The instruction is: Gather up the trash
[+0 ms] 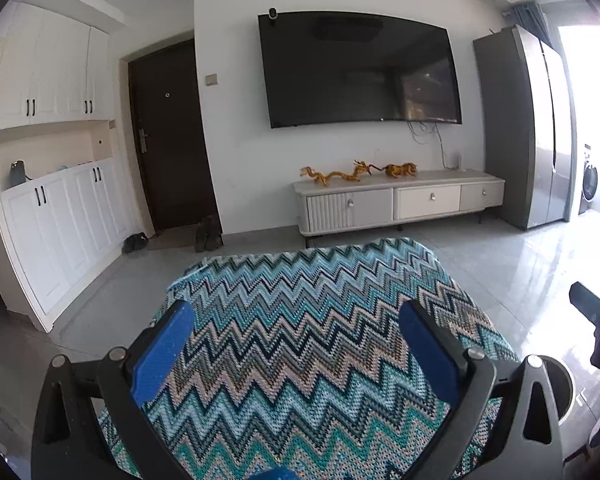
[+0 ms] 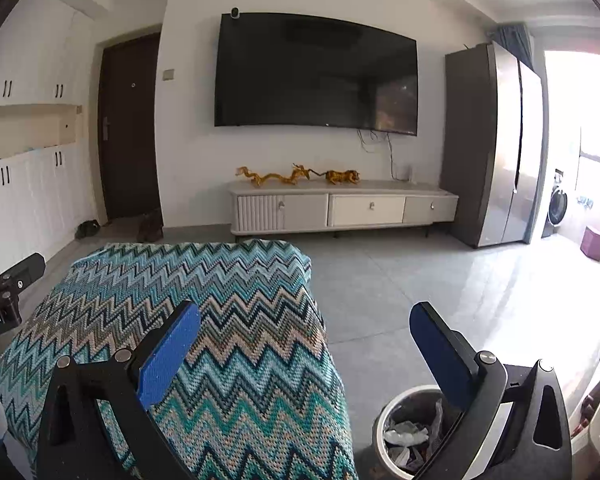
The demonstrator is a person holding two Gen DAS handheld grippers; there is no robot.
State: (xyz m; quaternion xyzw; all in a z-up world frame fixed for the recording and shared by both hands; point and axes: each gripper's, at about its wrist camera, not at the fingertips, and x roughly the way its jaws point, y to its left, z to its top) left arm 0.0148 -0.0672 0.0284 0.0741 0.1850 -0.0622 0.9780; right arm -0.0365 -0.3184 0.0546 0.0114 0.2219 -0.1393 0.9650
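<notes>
My left gripper (image 1: 296, 334) is open and empty, held above a table covered with a blue zigzag-patterned cloth (image 1: 300, 320). My right gripper (image 2: 304, 336) is open and empty, over the cloth's right edge (image 2: 220, 320). A round bin (image 2: 410, 432) stands on the floor right of the table, under my right finger, with crumpled white trash (image 2: 406, 432) inside. The bin's rim also shows in the left wrist view (image 1: 566, 386). No loose trash shows on the cloth. The other gripper appears at the edge of each view (image 1: 596, 316) (image 2: 8, 284).
A wall TV (image 2: 316, 72) hangs above a low cabinet (image 2: 340, 208) with gold figurines. A grey fridge (image 2: 496, 144) stands at right, white cupboards (image 1: 60, 208) and a dark door (image 1: 168, 136) at left. Shoes (image 1: 208, 234) lie by the door. Grey tiled floor (image 2: 420, 288) lies beyond the table.
</notes>
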